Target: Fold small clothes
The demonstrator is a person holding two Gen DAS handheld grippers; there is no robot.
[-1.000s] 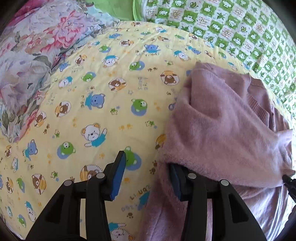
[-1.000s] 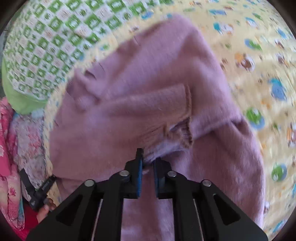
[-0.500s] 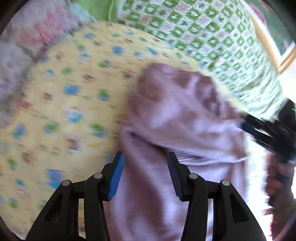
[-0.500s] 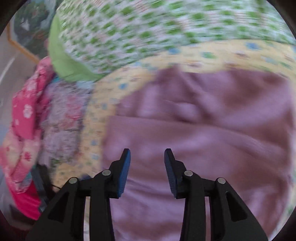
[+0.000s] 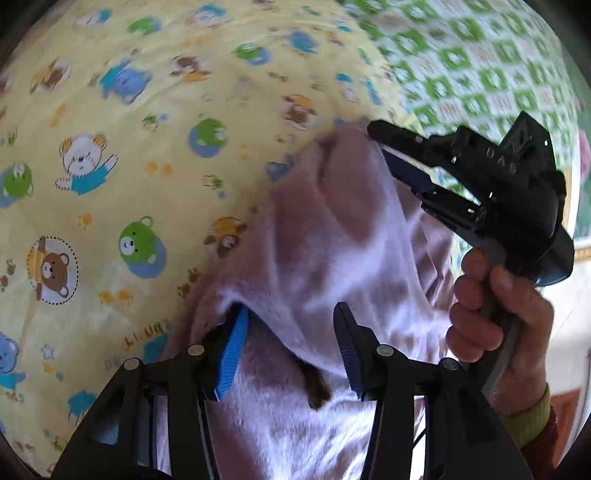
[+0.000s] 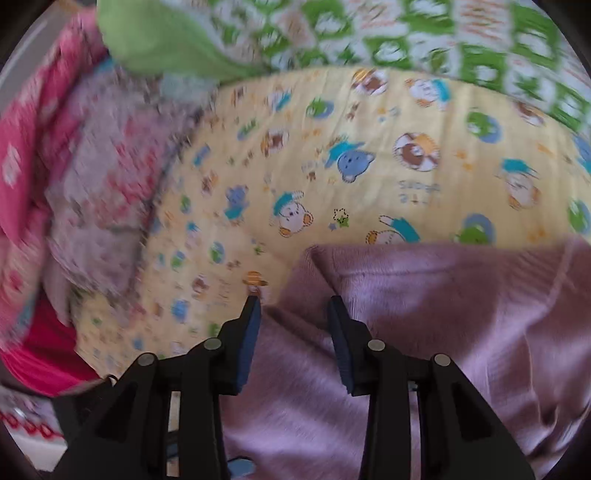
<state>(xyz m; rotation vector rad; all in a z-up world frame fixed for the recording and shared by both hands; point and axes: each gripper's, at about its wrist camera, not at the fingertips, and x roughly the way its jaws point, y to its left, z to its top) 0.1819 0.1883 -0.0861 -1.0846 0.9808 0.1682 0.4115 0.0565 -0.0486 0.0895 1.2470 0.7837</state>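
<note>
A small mauve knit sweater (image 5: 332, 236) lies partly folded on a yellow bear-print sheet (image 5: 122, 147). My left gripper (image 5: 291, 332) is open, its jaws astride a raised fold at the sweater's near edge. My right gripper (image 6: 293, 314) is open over the sweater's (image 6: 424, 314) corner, its left finger beside the cloth edge. In the left wrist view the right gripper (image 5: 399, 155) reaches in from the right, held in a hand, with its fingertips at the sweater's far corner.
A green-and-white checked quilt (image 6: 424, 33) with a green pillow (image 6: 162, 40) lies along the far side of the sheet (image 6: 332, 166). A pile of pink floral bedding (image 6: 74, 166) sits to the left in the right wrist view.
The right gripper has let go of the sweater, opened and swung to its far corner. The left gripper has shifted right over the sweater's near fold.
</note>
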